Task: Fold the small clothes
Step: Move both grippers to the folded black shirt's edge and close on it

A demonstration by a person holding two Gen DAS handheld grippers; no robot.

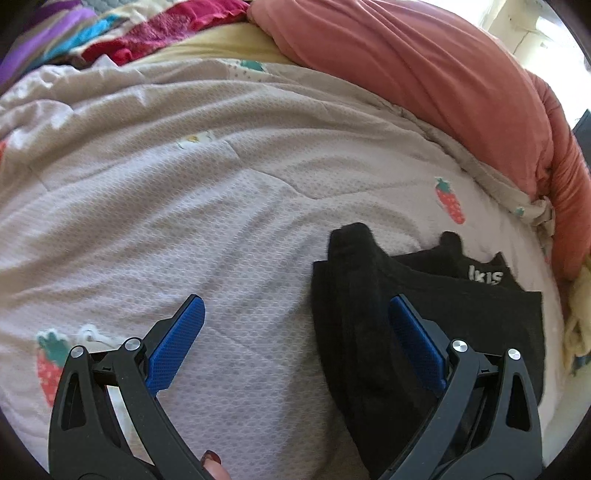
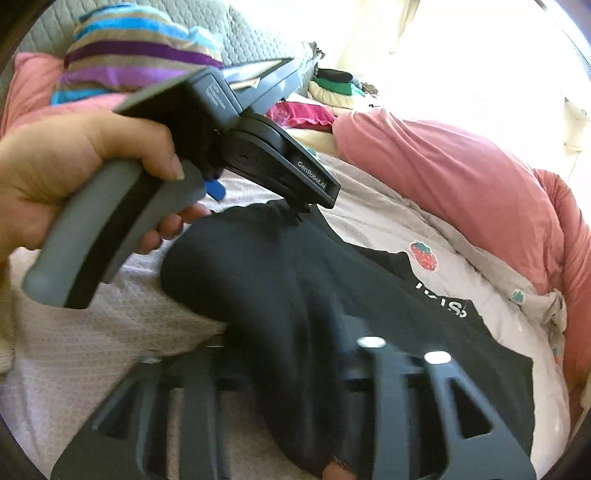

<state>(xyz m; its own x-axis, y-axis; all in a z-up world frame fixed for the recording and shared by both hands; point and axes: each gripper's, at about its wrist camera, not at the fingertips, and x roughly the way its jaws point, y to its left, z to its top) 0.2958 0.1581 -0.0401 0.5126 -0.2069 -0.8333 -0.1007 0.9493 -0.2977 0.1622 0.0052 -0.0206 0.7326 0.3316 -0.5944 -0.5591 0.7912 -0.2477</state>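
A small black garment (image 1: 373,295) with white lettering lies partly folded on the pale strawberry-print quilt (image 1: 184,206). My left gripper (image 1: 295,332) is open; its right blue pad rests over the garment's left edge, its left pad over bare quilt. In the right wrist view the garment (image 2: 288,280) drapes up over my right gripper (image 2: 295,354), covering the fingertips, so the fabric appears held between them. The left gripper's body (image 2: 236,147) and the hand on it sit just beyond the garment.
A rolled pink duvet (image 1: 443,81) borders the far and right side of the quilt. Striped and magenta clothes (image 1: 110,33) pile at the back left. A yellow cloth (image 1: 580,332) lies at the right edge.
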